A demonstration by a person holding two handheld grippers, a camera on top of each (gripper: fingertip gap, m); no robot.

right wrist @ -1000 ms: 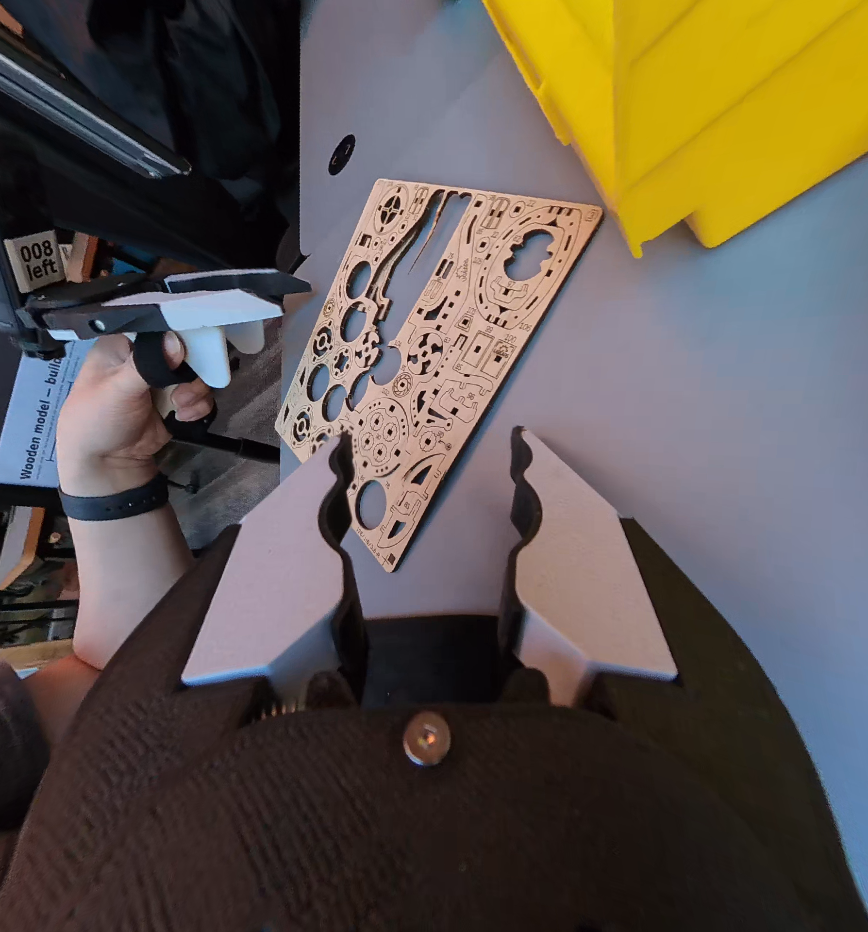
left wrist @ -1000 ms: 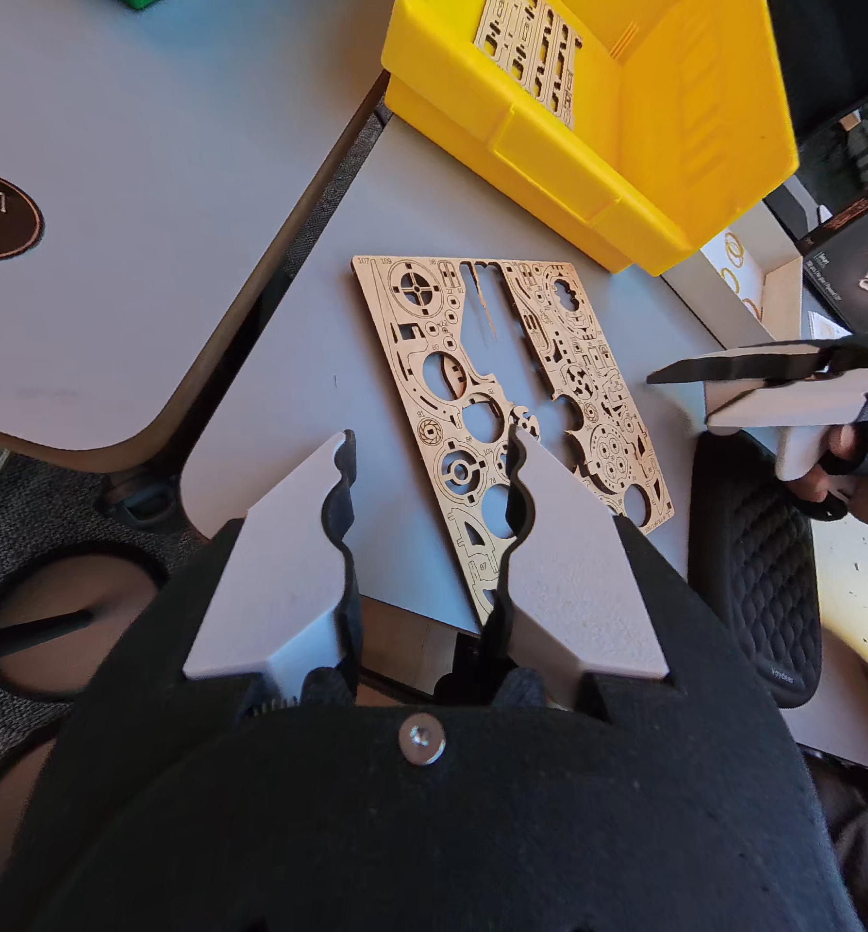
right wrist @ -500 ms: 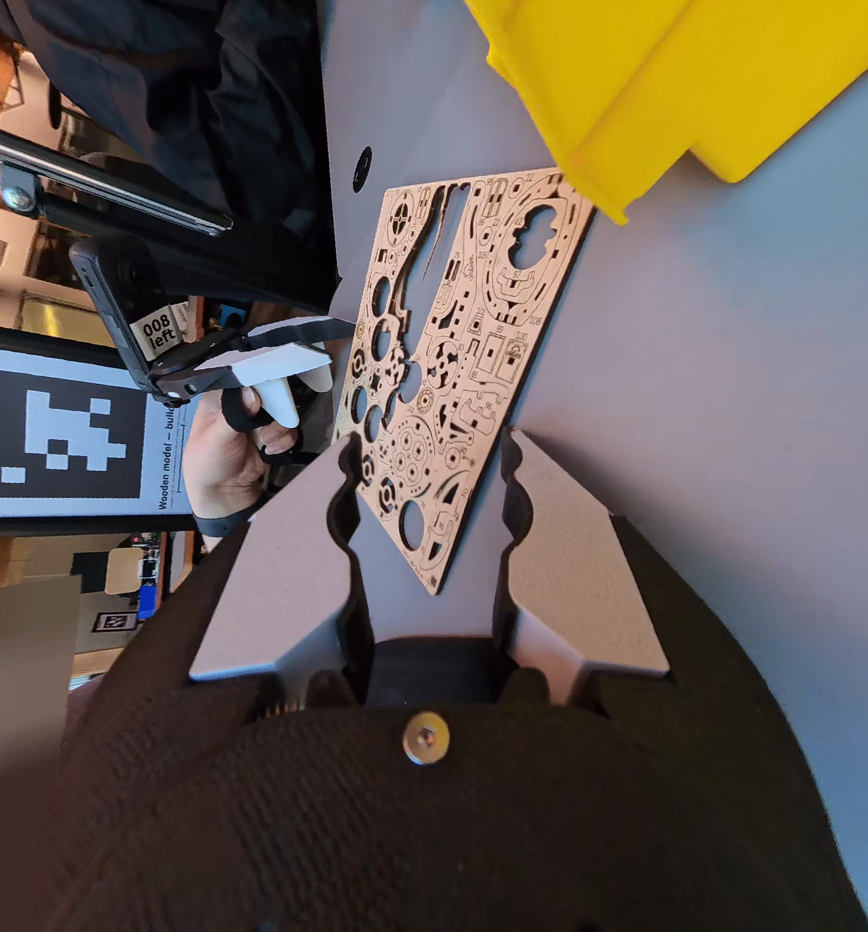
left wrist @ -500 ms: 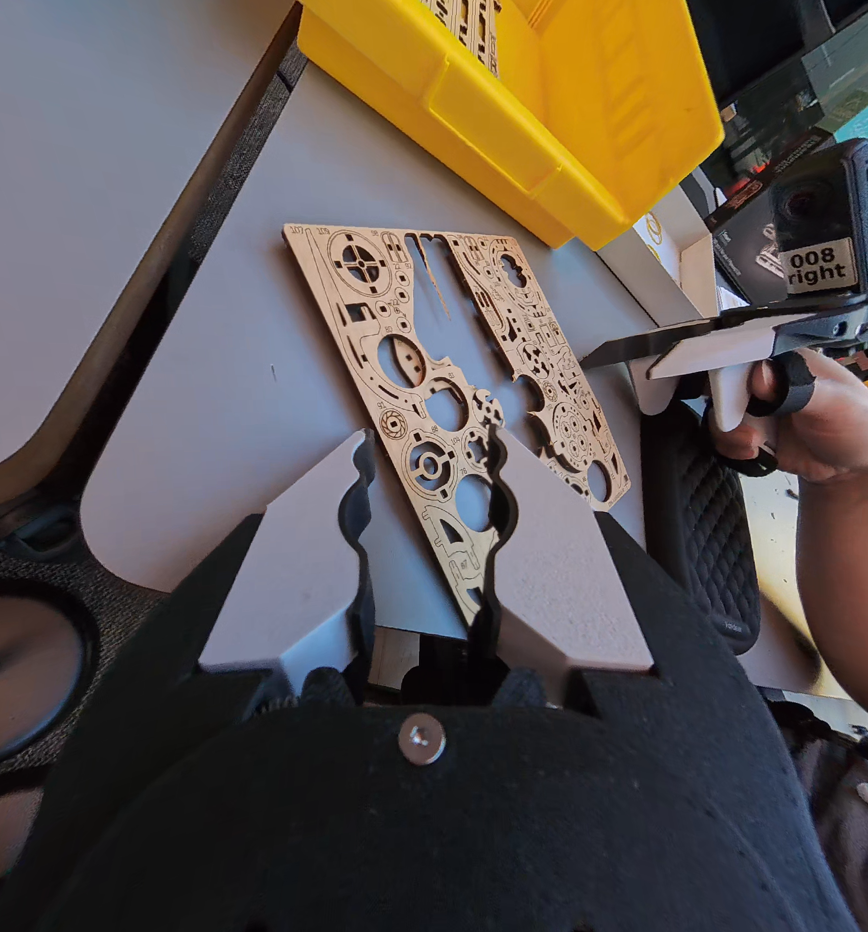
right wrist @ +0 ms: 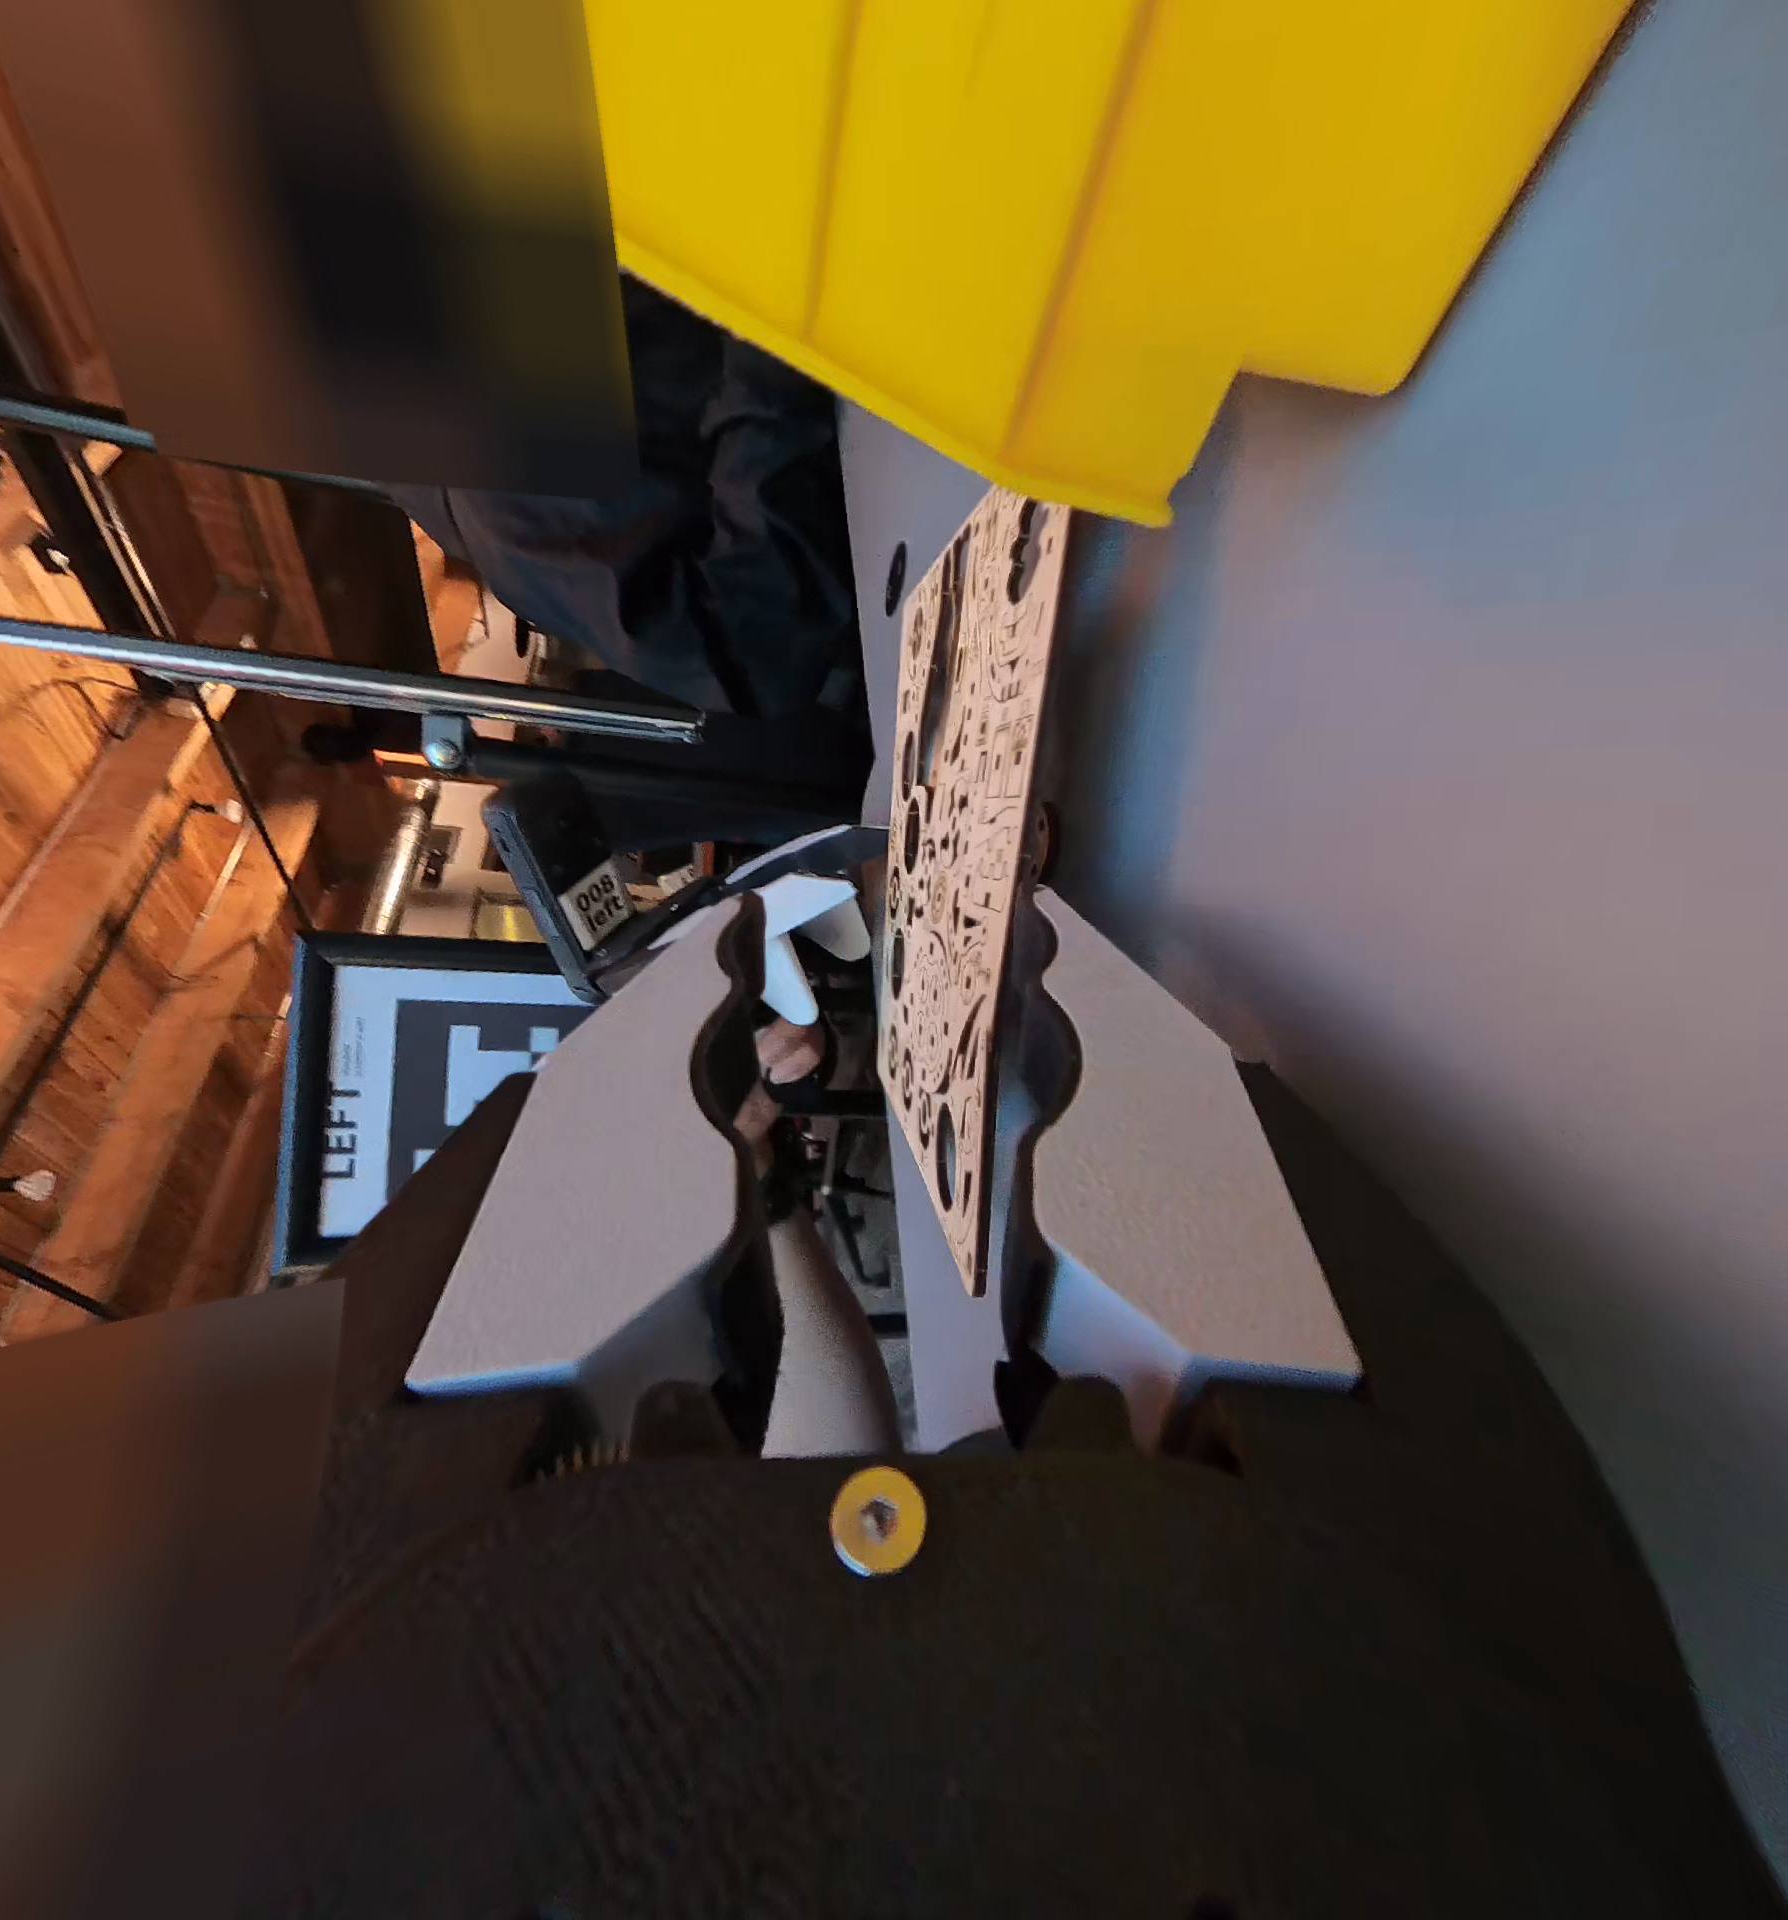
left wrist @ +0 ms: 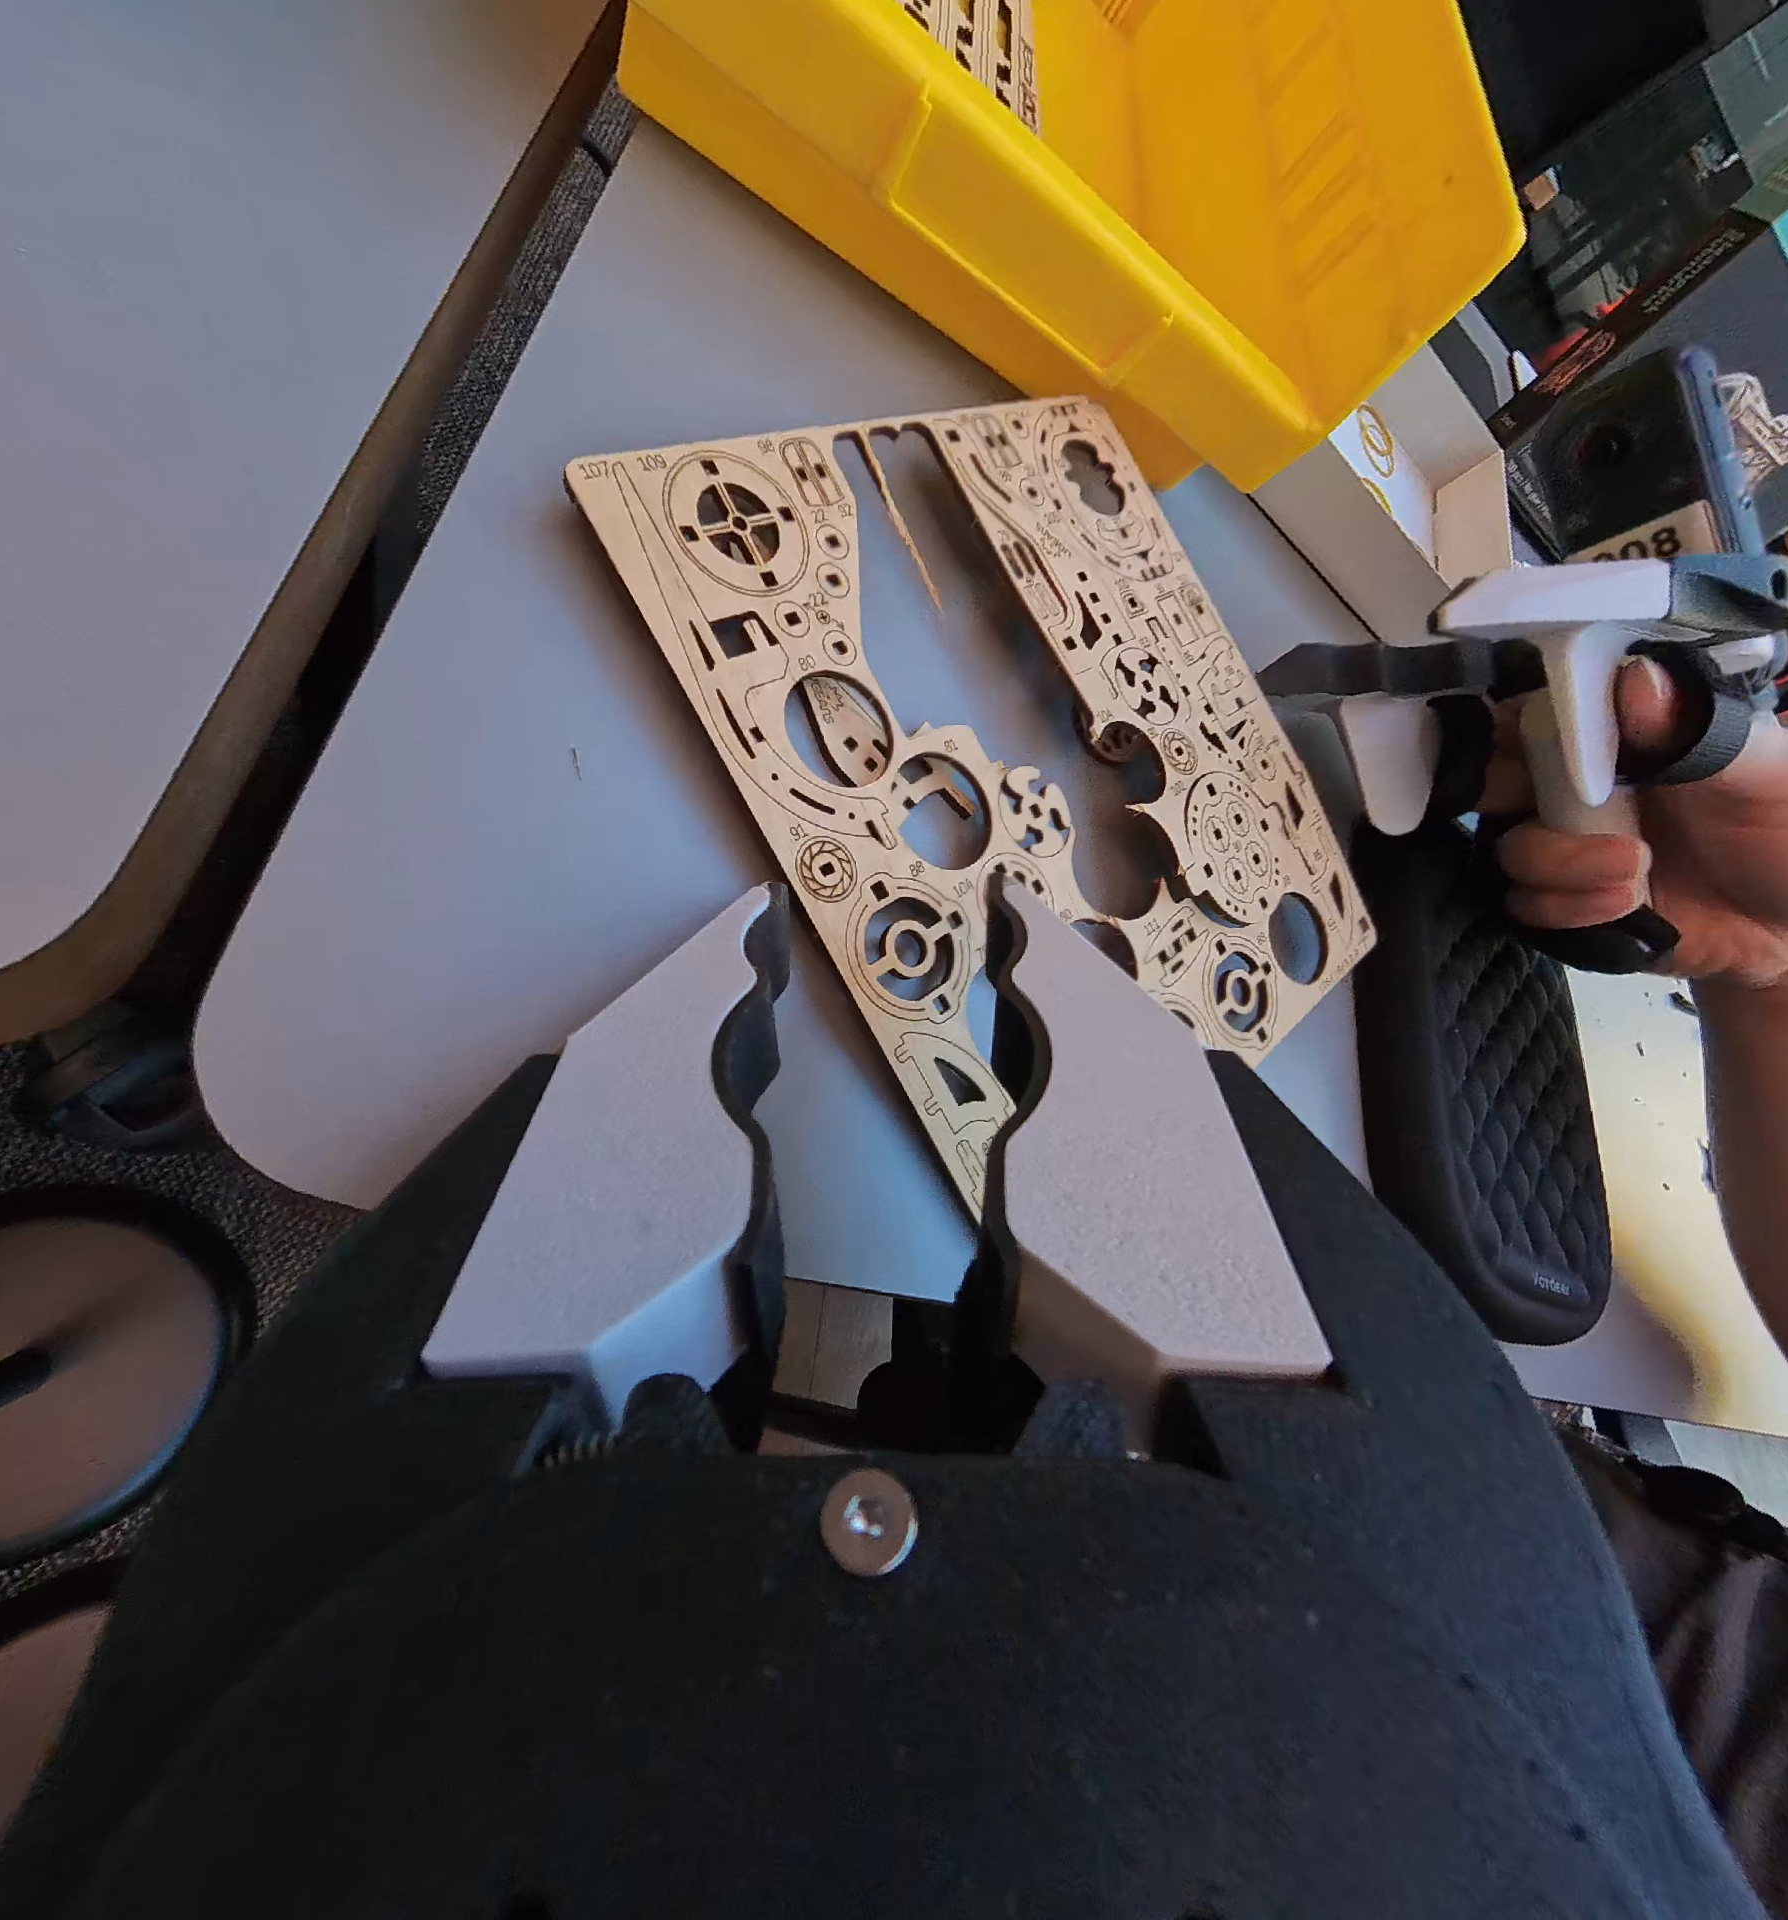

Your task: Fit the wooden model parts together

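Here both the left gripper and right gripper hold jaws parted, empty, flanking the wooden sheet.

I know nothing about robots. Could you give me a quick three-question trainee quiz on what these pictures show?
1. True or false: the wooden sheet lies flat on the grey table.
2. What colour is the bin beyond the sheet?
3. The left gripper is: A) open B) shut on the sheet C) out of view.

Key: 1 true; 2 yellow; 3 A.
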